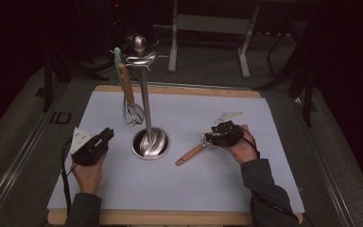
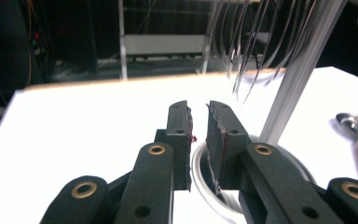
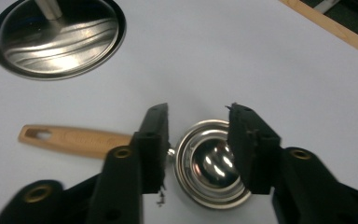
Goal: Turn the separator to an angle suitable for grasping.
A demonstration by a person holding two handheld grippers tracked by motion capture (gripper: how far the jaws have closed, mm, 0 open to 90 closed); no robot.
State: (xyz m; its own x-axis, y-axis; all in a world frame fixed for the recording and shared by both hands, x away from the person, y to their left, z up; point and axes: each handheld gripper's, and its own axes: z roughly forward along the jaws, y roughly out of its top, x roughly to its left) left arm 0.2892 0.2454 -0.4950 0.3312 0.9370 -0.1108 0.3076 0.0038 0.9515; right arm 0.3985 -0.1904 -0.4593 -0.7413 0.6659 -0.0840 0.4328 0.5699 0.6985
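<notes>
The work in hand is the ladle [image 1: 196,150], a small one with a polished steel bowl [image 3: 213,169] and a pale wooden handle [image 3: 74,139]; it lies flat on the white sheet that covers the table [image 1: 217,179], to the right of the stand's round steel base [image 1: 150,143], handle pointing back toward the person and bowl toward the right gripper [image 1: 211,137]; in the right gripper view that gripper's jaws straddle the bowl, one at the neck where handle meets bowl and one over the far rim, and I cannot tell whether the pads are pressing yet or merely bracketing it; the left gripper [image 1: 105,137] rests low at the left of the base, jaws parted with nothing between them; on the stand a whisk [image 1: 131,106] with a matching wooden handle hangs from a hook at the top

As a judgement, the ladle should be light and rigid, with most of its weight in the bowl, so held at the handle's end it will tend to droop bowl-down; the steel is smooth and curved, and pads closing across the rim could slip or squirt it away over the sheet; the wood offers flatter, less slippery faces; the better hold is likely across the handle just behind the neck, which also leaves the slot at the handle's end free for a hook
</notes>
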